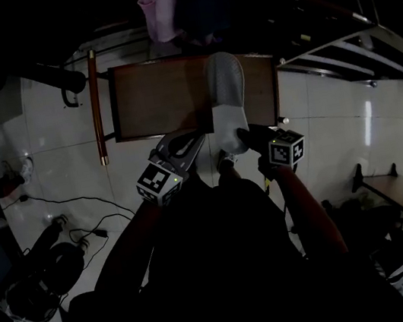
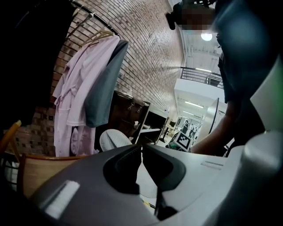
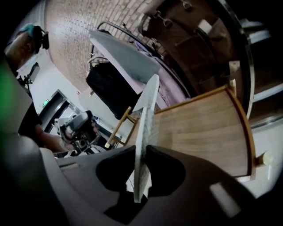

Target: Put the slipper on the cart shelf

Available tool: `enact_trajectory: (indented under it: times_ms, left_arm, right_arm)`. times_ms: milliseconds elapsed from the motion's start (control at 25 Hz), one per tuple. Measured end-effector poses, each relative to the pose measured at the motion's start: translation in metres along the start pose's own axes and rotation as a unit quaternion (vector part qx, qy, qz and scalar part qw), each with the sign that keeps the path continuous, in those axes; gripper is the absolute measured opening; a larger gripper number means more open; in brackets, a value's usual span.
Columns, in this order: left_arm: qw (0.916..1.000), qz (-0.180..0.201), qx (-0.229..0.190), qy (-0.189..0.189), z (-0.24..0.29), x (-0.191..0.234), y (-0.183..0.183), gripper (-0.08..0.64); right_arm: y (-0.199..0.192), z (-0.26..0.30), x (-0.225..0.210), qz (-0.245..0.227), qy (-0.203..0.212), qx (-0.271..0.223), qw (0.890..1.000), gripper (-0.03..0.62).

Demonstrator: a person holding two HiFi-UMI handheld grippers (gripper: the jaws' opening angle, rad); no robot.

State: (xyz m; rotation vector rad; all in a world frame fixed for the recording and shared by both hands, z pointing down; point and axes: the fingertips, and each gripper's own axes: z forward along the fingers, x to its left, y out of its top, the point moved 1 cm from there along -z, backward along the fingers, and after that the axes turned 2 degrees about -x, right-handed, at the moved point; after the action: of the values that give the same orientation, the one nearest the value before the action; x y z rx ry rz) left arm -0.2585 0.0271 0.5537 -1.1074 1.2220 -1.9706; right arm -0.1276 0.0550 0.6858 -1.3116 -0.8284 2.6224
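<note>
Right gripper (image 1: 240, 140) is clamped on the slipper (image 1: 225, 90). In the right gripper view both pads of the gripper (image 3: 143, 148) press flat on the sole, which runs edge-on between them and on past the tips (image 3: 148, 110).

Slipper position: over the right half of the shelf (image 1: 153, 103). The toe is near the far edge and the heel end hangs past the near edge, where the grip is. Can't tell whether it rests on the wood or is held just above it. The right gripper view shows bare shelf board (image 3: 199, 128) to the right of the sole.

Left gripper (image 1: 192, 141) is at the shelf's near edge, just left of the slipper and apart from it. In the left gripper view its tips (image 2: 141, 148) meet with nothing between them. The slipper's pale toe (image 2: 112, 140) shows behind them, above the shelf rim (image 2: 40, 170).

Shelf is brown wood with a darker frame. A brown handle bar (image 1: 97, 105) runs along its left side.

Surroundings:
- White tiled floor (image 1: 54, 159) with black cables (image 1: 81, 224) to the left of the person.
- In the left gripper view, a pink robe (image 2: 70, 101) and a grey garment (image 2: 101, 84) hang from a rail in front of a brick wall (image 2: 146, 39).
</note>
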Motion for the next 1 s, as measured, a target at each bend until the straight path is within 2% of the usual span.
enact_trajectory:
  times_ms: [160, 320, 520, 760, 1000]
  left_arm:
    - [0.9997, 0.017, -0.008, -0.014, 0.005, -0.016, 0.015, 0.014]
    - [0.9986, 0.043, -0.013, -0.026, 0.006, -0.036, 0.035, 0.014]
    - [0.9965, 0.065, -0.038, -0.034, 0.003, -0.054, 0.074, 0.014]
    - [0.9947, 0.077, -0.058, -0.035, 0.0, -0.065, 0.106, 0.013]
    - [0.9926, 0.087, -0.076, -0.038, -0.002, -0.072, 0.127, 0.011]
  right_arm:
    - [0.032, -0.025, 0.037, -0.029, 0.024, -0.054, 0.998, 0.063]
    - [0.073, -0.05, 0.08, -0.078, 0.044, -0.107, 0.99, 0.063]
    - [0.108, -0.074, 0.118, -0.175, 0.049, -0.15, 0.972, 0.064]
    - [0.149, -0.104, 0.158, -0.224, 0.047, -0.222, 0.948, 0.064]
    - [0.175, -0.125, 0.194, -0.274, 0.036, -0.263, 0.924, 0.063]
